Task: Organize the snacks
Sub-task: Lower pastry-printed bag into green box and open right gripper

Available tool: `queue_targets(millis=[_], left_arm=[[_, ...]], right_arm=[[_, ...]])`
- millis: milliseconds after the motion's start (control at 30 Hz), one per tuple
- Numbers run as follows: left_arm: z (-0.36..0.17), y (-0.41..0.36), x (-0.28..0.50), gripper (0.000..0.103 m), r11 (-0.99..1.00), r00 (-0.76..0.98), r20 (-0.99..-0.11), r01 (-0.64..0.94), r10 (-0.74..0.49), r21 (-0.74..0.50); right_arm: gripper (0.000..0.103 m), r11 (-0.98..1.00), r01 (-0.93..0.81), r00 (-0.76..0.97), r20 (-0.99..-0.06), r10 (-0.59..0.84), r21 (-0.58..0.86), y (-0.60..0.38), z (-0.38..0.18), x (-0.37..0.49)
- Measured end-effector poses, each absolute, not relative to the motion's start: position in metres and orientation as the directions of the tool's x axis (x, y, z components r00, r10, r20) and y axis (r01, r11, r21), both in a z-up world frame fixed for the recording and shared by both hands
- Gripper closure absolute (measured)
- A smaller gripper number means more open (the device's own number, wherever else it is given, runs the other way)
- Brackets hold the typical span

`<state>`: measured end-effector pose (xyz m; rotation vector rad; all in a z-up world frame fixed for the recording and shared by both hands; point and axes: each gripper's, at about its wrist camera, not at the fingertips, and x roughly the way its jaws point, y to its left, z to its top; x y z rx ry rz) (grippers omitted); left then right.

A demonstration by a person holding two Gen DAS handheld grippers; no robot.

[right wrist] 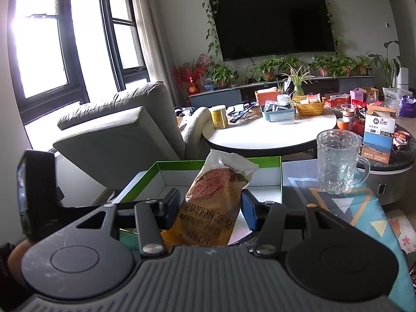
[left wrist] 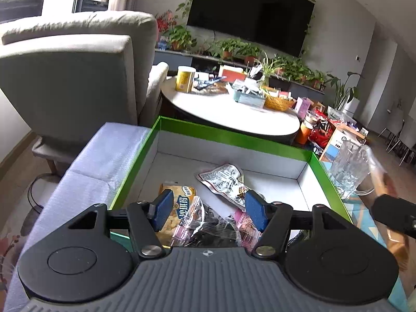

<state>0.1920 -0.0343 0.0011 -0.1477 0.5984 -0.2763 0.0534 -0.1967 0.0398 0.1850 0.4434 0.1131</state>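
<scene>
A green-rimmed white box [left wrist: 228, 135] lies open below my left gripper [left wrist: 209, 210]. Its blue pads [left wrist: 163, 208] stand wide apart and press on nothing. Under them in the box lie a yellow cracker packet [left wrist: 179, 200], a clear packet with dark contents [left wrist: 208, 228], a pink packet [left wrist: 247, 223] and, further in, a white printed packet [left wrist: 223, 179]. My right gripper [right wrist: 210, 208] is shut on an orange snack packet [right wrist: 215, 197], held upright at the near right of the same box [right wrist: 182, 165]. The left gripper's body shows at the left edge of the right wrist view.
A textured glass mug [right wrist: 338, 161] stands on the patterned cloth [right wrist: 351, 208] just right of the box. White foam sheet [left wrist: 104, 161] lies left of it. Beyond are a grey armchair [left wrist: 72, 83] and a round white table [left wrist: 234, 114] with a yellow tin, baskets and boxes.
</scene>
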Motion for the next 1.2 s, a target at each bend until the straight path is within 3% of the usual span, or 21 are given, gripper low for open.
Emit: queue_targets(millis=[333, 1200], left_arm=[[0.007, -0.016, 0.16, 0.043, 0.945, 0.796, -0.514, 0.229, -0.32, -0.235], [-0.01, 0.017, 0.145, 0.043, 0.953, 0.764, -0.577, 0.167, -0.288, -0.254]], right_arm=[[0.054, 0.977, -0.067, 0.895, -0.422, 0.148, 0.201, -0.196, 0.039, 0.055], [0.054, 0.978, -0.08, 0.869, -0.468, 0.162, 0.19, -0.18, 0.033, 0.105]])
